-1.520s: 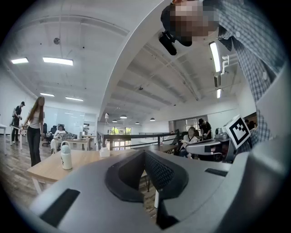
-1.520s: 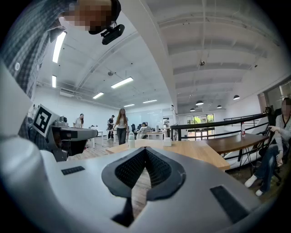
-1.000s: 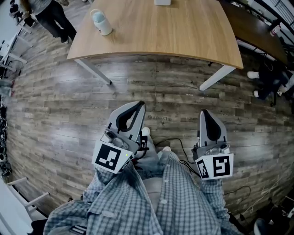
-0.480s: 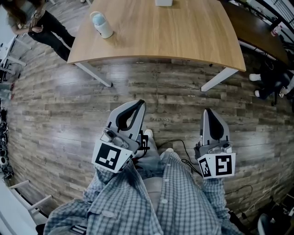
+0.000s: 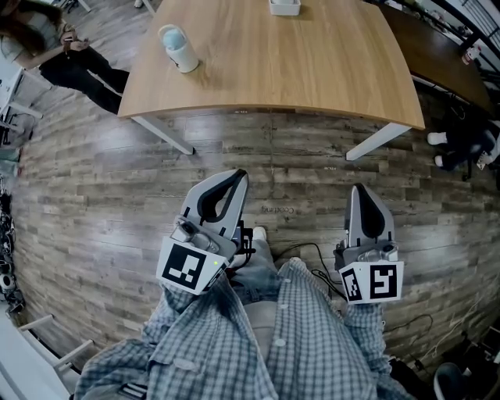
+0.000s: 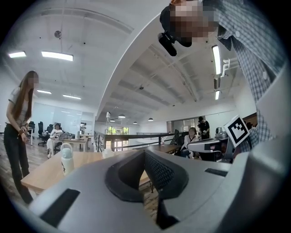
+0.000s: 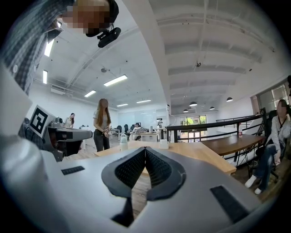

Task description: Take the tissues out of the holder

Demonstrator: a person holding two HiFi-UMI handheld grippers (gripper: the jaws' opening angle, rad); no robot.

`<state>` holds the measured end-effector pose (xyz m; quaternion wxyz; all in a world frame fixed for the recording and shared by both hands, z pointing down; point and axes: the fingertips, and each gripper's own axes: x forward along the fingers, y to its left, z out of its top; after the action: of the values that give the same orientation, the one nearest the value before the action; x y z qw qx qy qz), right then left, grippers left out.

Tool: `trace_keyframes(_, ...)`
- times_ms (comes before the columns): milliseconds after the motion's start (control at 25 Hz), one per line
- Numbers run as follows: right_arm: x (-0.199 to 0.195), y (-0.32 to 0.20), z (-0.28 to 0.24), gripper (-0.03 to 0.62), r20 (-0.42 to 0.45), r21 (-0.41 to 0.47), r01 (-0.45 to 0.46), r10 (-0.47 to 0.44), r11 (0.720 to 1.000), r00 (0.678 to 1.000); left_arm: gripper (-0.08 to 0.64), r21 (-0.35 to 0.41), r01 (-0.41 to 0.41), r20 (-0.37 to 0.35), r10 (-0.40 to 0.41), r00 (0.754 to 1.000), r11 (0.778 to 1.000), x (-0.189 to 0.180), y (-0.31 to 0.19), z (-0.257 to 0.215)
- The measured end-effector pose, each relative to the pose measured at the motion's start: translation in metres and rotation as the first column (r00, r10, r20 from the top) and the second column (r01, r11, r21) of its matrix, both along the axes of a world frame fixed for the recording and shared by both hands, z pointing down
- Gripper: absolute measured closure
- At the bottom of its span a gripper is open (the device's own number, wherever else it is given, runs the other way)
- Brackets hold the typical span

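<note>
- Tissue holder [image 5: 283,6]: small white box at the far edge of the tabletop [image 5: 312,70], well apart from both tongs. The tissues themselves are too small to make out.
- White bottle [image 5: 178,48] with a bluish cap stands upright on the tabletop's left part, apart from the holder. Not part of the task.
- Left tongs [image 5: 233,176]: jaws together, nothing between them. Held level over the wood floor [image 5: 117,195], just ahead of the person's checked shirt [image 5: 234,344].
- Right tongs [image 5: 358,189]: jaws together too, empty. They point toward the tabletop.
- Both tongs sit low and close to the body, probably a carrying pose since the tabletop is out of reach from here.
- Task not yet started. Next it likely needs getting up to the tabletop, then opening one pair of tongs to pinch a tissue, maybe with the other steadying the holder.
- Bystander [image 5: 70,62] stands off the tabletop's left corner, clear of the straight route.
</note>
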<state>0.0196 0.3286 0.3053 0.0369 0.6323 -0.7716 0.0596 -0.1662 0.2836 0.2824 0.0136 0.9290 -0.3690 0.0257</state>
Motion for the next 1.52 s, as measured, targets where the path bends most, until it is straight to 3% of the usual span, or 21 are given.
trace_keyframes(600,-0.027,-0.028,0.002,0.581,-0.011,0.012,-0.062,0.062,0.998,0.998,0.552,0.004,-0.045,-0.004,0.045,0.999,0.999,-0.031,-0.037,0.005)
trace_keyframes(1520,-0.047,-0.044,0.001,0.581,-0.038,0.029,-0.019,0.020,0.999,0.999,0.552,0.016,-0.019,-0.030,0.019,0.999,1.000,-0.046,-0.043,0.004)
